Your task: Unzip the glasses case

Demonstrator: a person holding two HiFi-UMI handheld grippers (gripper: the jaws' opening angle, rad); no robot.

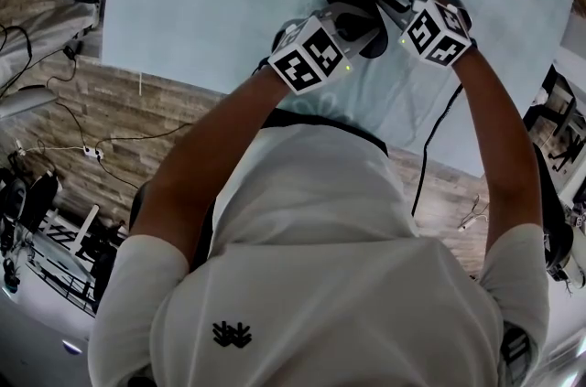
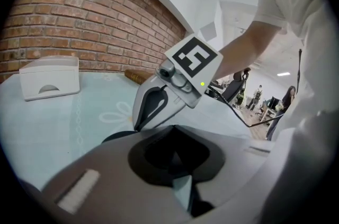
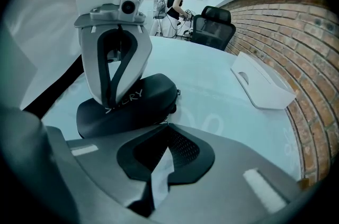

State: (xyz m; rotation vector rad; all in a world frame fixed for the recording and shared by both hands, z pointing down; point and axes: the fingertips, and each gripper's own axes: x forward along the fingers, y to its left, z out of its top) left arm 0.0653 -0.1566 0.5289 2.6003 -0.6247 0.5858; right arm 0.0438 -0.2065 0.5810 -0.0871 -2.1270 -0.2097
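While the left gripper (image 3: 108, 102), jaws shut, pins the case (image 3: 145, 101) down at 12 o'clock on the table (image 1: 229, 1), the right gripper (image 3: 167, 126) is pinched shut at its near edge. Looks like unzipping's just starting; next needs a steady pull round the case.

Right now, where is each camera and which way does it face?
Head view: on the head, steeply down at the table; shirt, both arms show.
Left gripper view: on the left gripper, facing the right gripper; own shut jaws show.
Right gripper view: opposite, facing the glasses case under the left gripper; shut jaws show.
Gripper views share the white box.
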